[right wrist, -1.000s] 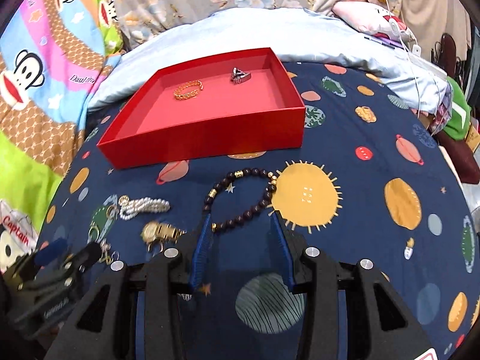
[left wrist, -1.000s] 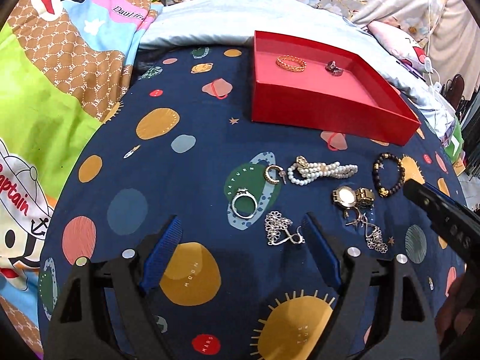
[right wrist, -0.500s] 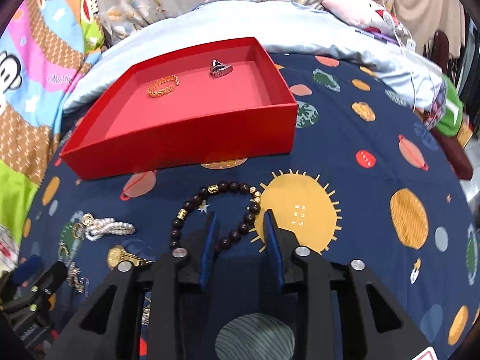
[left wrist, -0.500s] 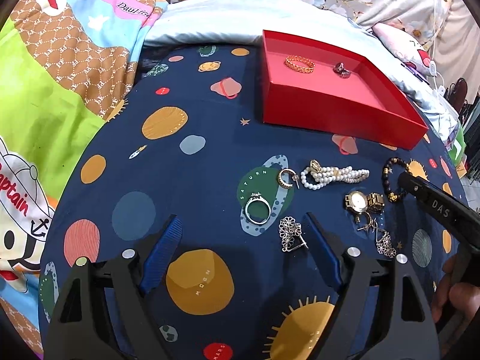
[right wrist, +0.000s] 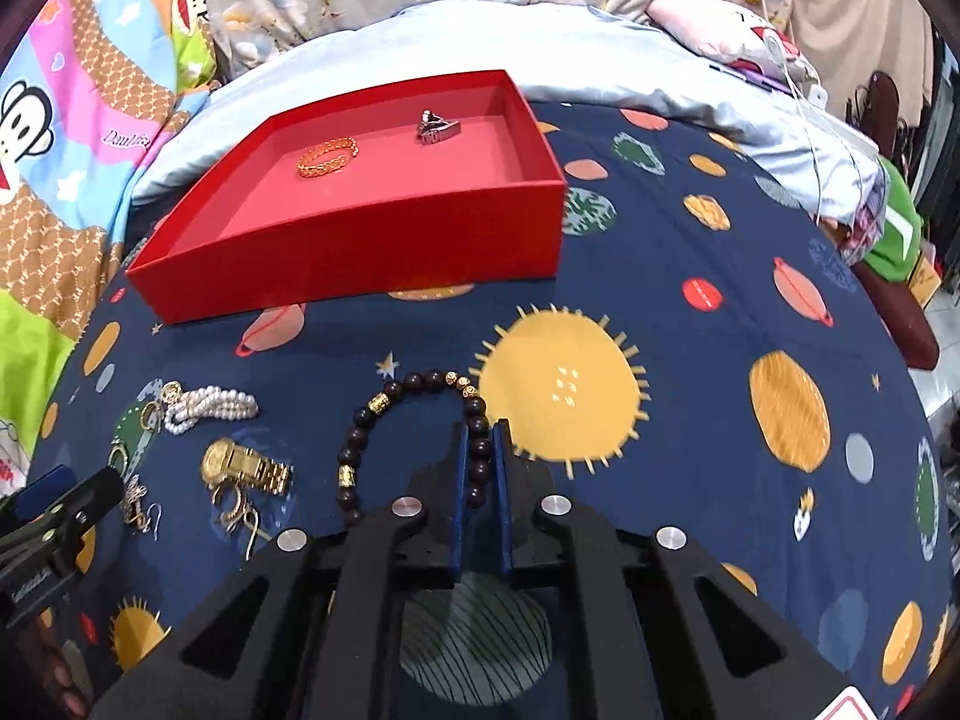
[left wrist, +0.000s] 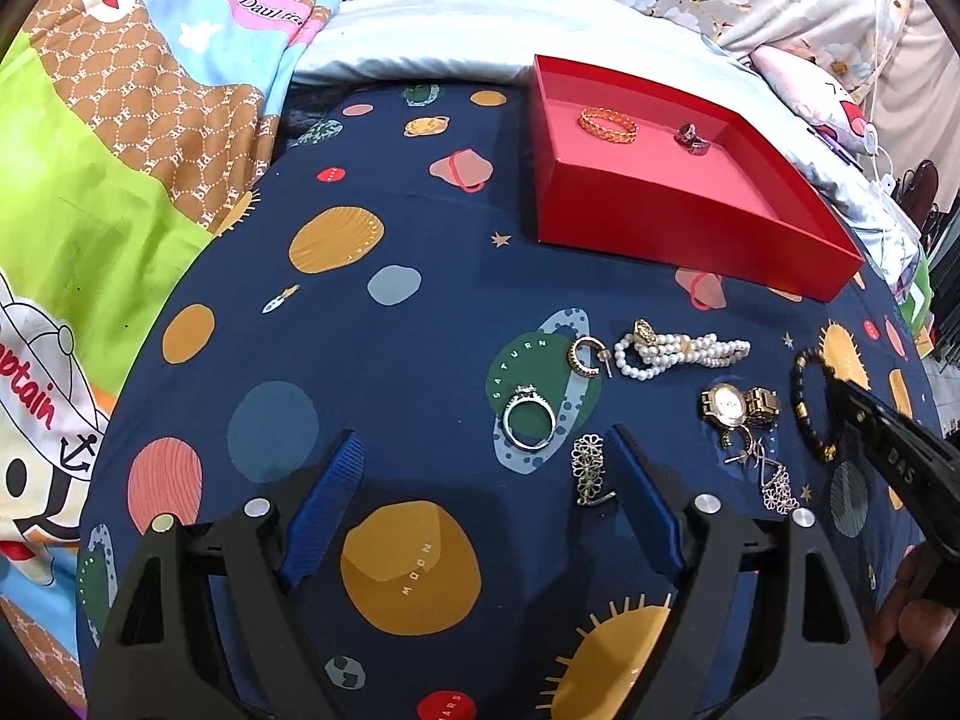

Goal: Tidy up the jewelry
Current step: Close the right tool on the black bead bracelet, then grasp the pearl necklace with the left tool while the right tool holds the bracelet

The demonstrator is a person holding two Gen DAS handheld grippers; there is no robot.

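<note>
A red tray (left wrist: 690, 222) (right wrist: 360, 252) on the navy space-print bedspread holds a gold ring (right wrist: 327, 156) and a dark ring (right wrist: 437, 127). In front of it lie a pearl bracelet (left wrist: 684, 351), a gold watch (left wrist: 738, 405), a silver ring (left wrist: 529, 417), a gold hoop earring (left wrist: 585, 355), a flower earring (left wrist: 589, 468) and a dark bead bracelet (right wrist: 408, 432). My right gripper (right wrist: 480, 450) is shut on the bead bracelet's right side. My left gripper (left wrist: 480, 468) is open and empty, low over the bedspread, its right finger beside the flower earring.
More small earrings (left wrist: 774, 480) lie by the watch. A cartoon quilt (left wrist: 120, 180) borders the left, a pale blue sheet (right wrist: 540, 42) and pillows the back. The bed's right edge drops off toward clutter (right wrist: 900, 240).
My right gripper moved forward and closed on the bead bracelet. My left gripper drifted slightly left and stayed open.
</note>
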